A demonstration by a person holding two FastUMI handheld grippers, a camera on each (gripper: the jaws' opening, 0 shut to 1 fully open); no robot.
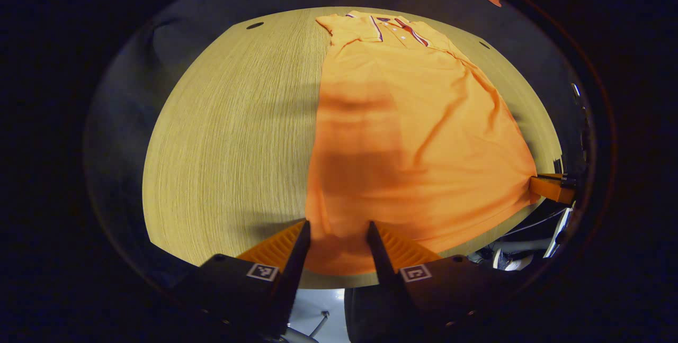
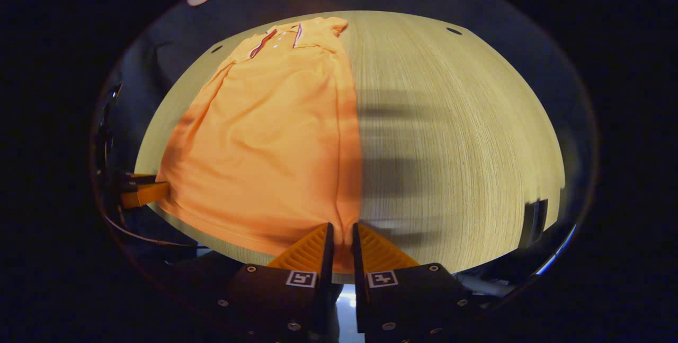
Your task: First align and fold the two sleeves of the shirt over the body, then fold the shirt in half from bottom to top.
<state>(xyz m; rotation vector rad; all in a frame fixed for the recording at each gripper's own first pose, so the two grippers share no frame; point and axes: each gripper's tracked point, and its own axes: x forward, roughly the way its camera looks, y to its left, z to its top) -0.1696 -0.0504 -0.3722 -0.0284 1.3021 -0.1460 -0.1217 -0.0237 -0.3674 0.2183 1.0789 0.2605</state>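
Note:
An orange polo shirt [image 1: 413, 136] lies flat on the wooden table [image 1: 228, 136], collar [image 1: 394, 25] at the far end and hem along the near edge. My left gripper [image 1: 339, 232] stands open at the hem's left corner, with cloth lying between its spread fingers. In the right gripper view the shirt [image 2: 275, 142] stretches away to the left, and my right gripper [image 2: 342, 234] is shut on the hem's right corner, a fold of fabric pinched between the fingers. Each view also catches the other gripper at the far hem corner: the right gripper [image 1: 551, 187] and the left gripper [image 2: 140, 192].
Bare wood [image 2: 455, 136] spreads to the right of the shirt, and more to its left in the left gripper view. Small dark holes [image 1: 255, 25] [image 2: 454, 30] sit near the far table corners. A dark object [image 2: 535, 216] stands at the table's near right edge.

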